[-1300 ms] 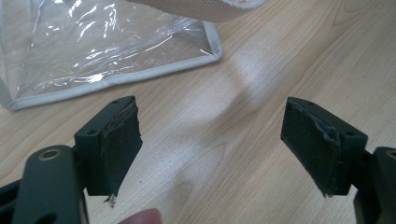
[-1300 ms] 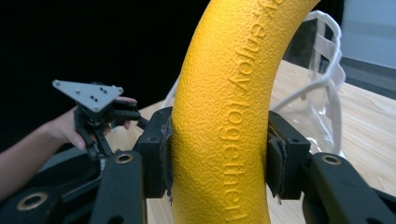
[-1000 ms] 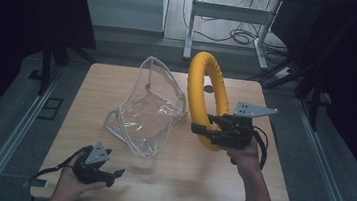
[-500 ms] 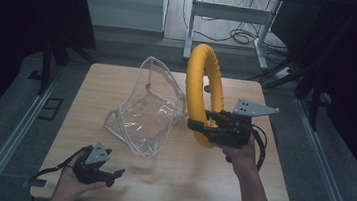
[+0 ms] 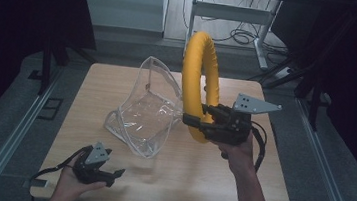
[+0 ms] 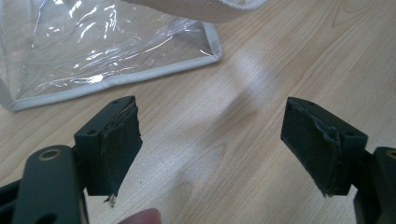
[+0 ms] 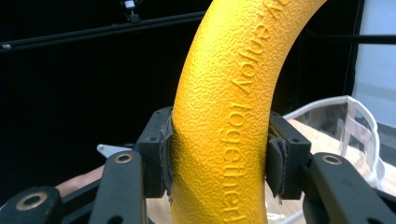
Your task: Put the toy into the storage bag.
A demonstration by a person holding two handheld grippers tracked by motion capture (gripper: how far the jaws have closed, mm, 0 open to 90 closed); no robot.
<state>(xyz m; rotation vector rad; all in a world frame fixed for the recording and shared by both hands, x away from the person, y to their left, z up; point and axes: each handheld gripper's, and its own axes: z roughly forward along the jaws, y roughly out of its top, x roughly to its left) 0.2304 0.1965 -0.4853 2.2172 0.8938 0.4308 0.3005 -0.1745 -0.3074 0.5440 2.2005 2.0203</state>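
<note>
The right gripper (image 5: 198,123) is clamped on the lower arc of a yellow ring (image 5: 195,77). In the right gripper view both pads (image 7: 166,149) press into the ring's textured foam from opposite sides, and raised lettering runs along the ring's face. The ring stands upright, clear of the table (image 5: 257,189), with its top above the far table edge in the high view. The right hand (image 5: 235,149) grips the tool from below, and the grey plate (image 5: 255,105) points to the right.

Just left of the ring, a clear bag (image 5: 147,112) with white trim sits on the table, its mouth open upward. The ring's lower arc is beside the bag's right wall; whether they touch cannot be told.

The left gripper (image 5: 113,175) rests at the near left corner of the table, held by the left hand (image 5: 74,185). Its jaws stand wide apart with nothing between them; bare wood shows in the gap. In the left gripper view the bag's trimmed corner (image 6: 212,44) lies ahead of the jaws, apart from them.
</note>
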